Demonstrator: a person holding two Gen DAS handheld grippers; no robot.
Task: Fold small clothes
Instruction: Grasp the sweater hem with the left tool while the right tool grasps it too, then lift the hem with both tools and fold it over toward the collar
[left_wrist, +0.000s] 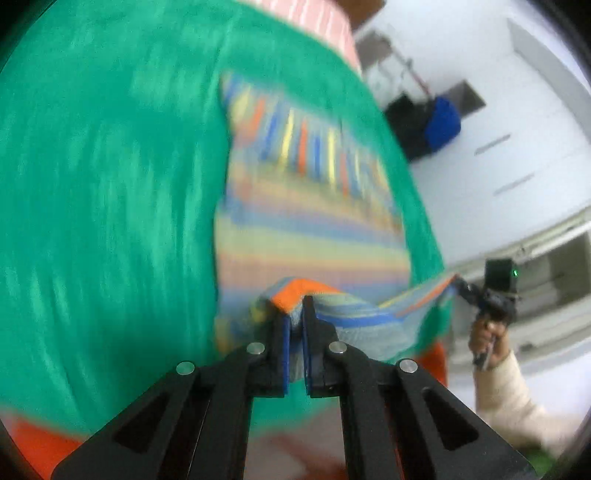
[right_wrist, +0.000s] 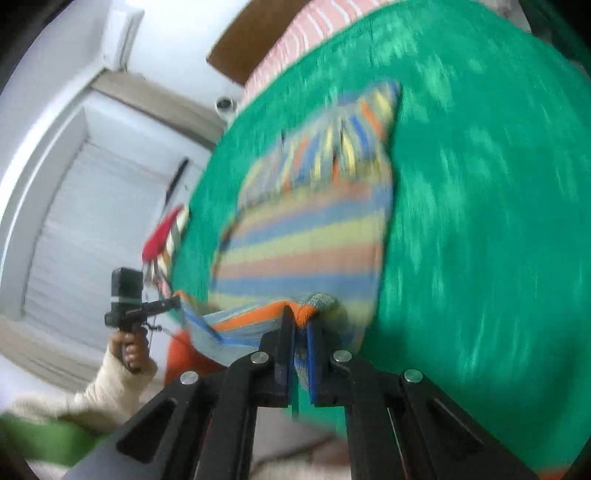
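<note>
A small striped garment (left_wrist: 295, 206) in blue, yellow and orange lies on a green cloth surface (left_wrist: 110, 184); it also shows in the right wrist view (right_wrist: 306, 229). My left gripper (left_wrist: 294, 306) is shut on the garment's near hem, at an orange-edged corner. My right gripper (right_wrist: 301, 317) is shut on the hem's other corner. The hem is lifted and stretched between the two grippers. The right gripper shows at the right edge of the left wrist view (left_wrist: 461, 286), the left one at the left of the right wrist view (right_wrist: 175, 302). Both views are motion-blurred.
A pink striped cloth (left_wrist: 317, 18) lies at the far end of the green surface. White cupboards (left_wrist: 517, 110) and a blue bag (left_wrist: 445, 122) stand beyond. An orange cloth (right_wrist: 184, 354) hangs below the near edge. A red and striped item (right_wrist: 166, 236) hangs at the left.
</note>
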